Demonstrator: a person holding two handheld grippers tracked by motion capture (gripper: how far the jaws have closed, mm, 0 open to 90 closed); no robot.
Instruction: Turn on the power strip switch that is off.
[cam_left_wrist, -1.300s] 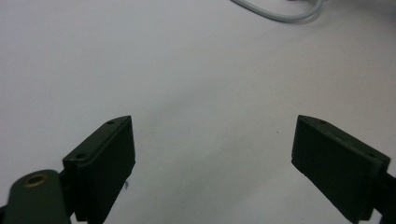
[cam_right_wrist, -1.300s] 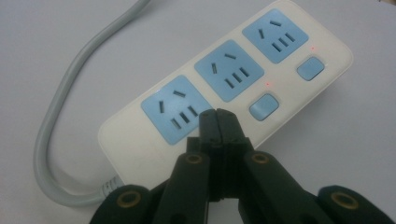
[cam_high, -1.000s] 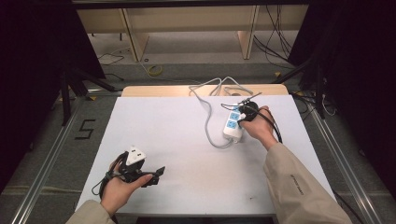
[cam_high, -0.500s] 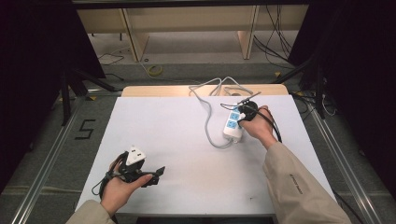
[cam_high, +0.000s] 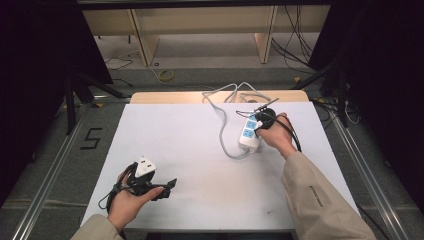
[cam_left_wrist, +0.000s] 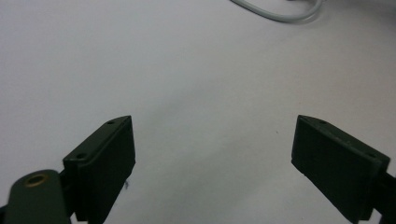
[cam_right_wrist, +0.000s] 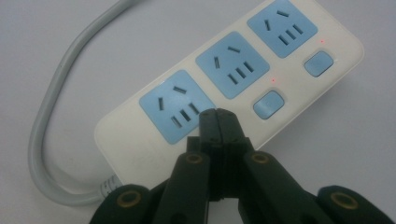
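From above, the white desk (cam_high: 200, 150) carries a white power strip (cam_high: 248, 136) on its right half, toward the far edge, with a grey cord (cam_high: 225, 131) that loops off its near end and runs back past the far side of the desk. The right claw (cam_high: 259, 122) sits on top of the strip, and the right hand (cam_high: 274, 135) behind it covers the strip's right side, the sleeved forearm coming in at a slant from the lower right. The left claw (cam_high: 170, 184) is well apart from all this, near the front left corner of the desk, held low in the left hand (cam_high: 127, 200) and pointing right.

The right gripper view gives what the high view is too small to tell: the right claw (cam_right_wrist: 217, 122) is pressed fully closed with nothing between its jaws, and its tip rests at the edge of the nearest blue socket (cam_right_wrist: 177, 106) of the power strip (cam_right_wrist: 140, 144). Three blue sockets lie in a row, with two blue buttons (cam_right_wrist: 268, 103) beside the farther ones and a small red light next to each. The cord (cam_right_wrist: 42, 154) curves away on the left.

The left gripper view shows the left claw (cam_left_wrist: 212, 154) spread wide open over bare desk (cam_left_wrist: 187, 70), holding nothing, with a bend of the grey cord (cam_left_wrist: 280, 11) at the top edge.
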